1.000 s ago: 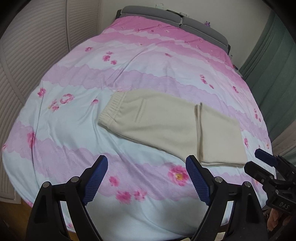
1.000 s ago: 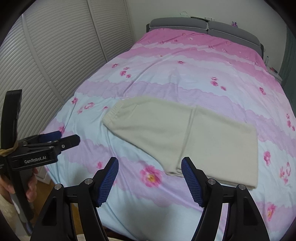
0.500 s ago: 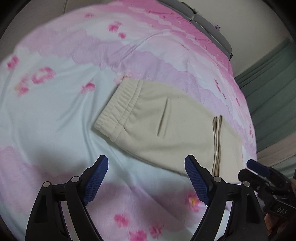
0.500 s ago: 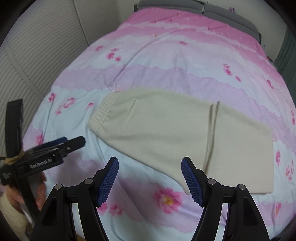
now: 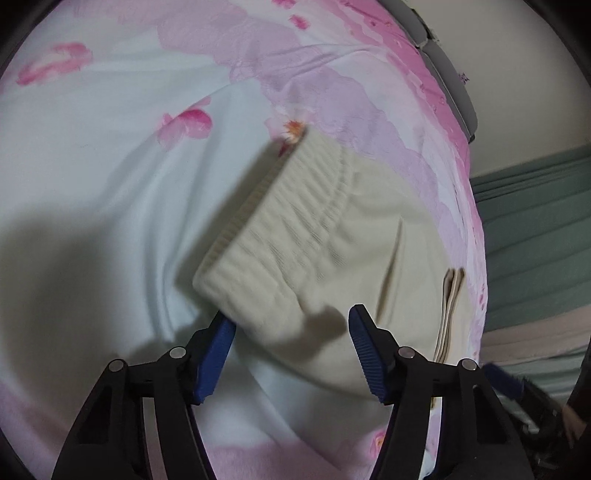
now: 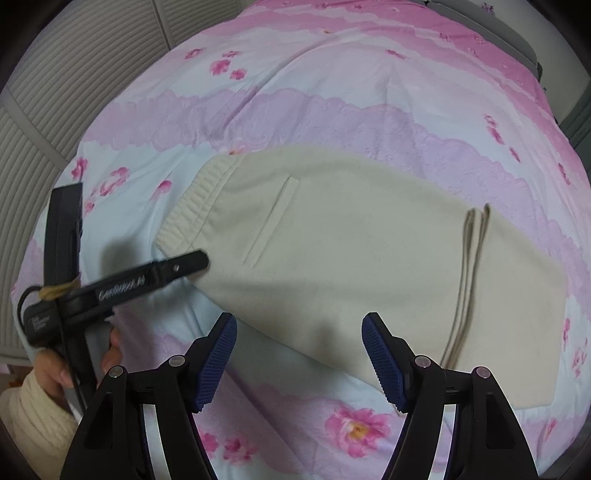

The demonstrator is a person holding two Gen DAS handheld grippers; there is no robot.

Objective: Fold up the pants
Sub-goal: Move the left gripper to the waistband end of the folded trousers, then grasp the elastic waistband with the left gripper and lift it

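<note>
Two grippers over one pair of cream pants (image 6: 332,251), folded and flat on a bed (image 6: 332,74) with a pink, white and lilac flowered cover (image 5: 92,184). Waistband (image 5: 291,206) at the left end of the pants, ribbed and a little blurred in the left wrist view. Narrow pocket slit (image 6: 269,221) just right of the waistband. Doubled layer edges (image 6: 469,280) across the pants toward the right end, as thin stacked lines.

Left gripper (image 5: 291,350): fingers spread wide, nothing between the blue pads (image 5: 364,347). Very close to the near corner of the waistband, the left pad (image 5: 216,350) right at the cloth edge; touching or not, cannot tell from here. From the right wrist view, the same gripper (image 6: 192,262) as a dark bar with white lettering, its tip over the near waistband corner, with a shadow on the cover beside it. Held by a hand (image 6: 55,369) in a cream knitted sleeve (image 6: 33,417).

Right gripper (image 6: 299,354): fingers also wide apart, empty, above the near long edge of the pants around the middle, not in contact with the cloth.

Grey headboard (image 6: 509,33) at the far end of the bed. Slatted doors (image 6: 44,110) to the left, green curtain (image 5: 535,240) to the right.
</note>
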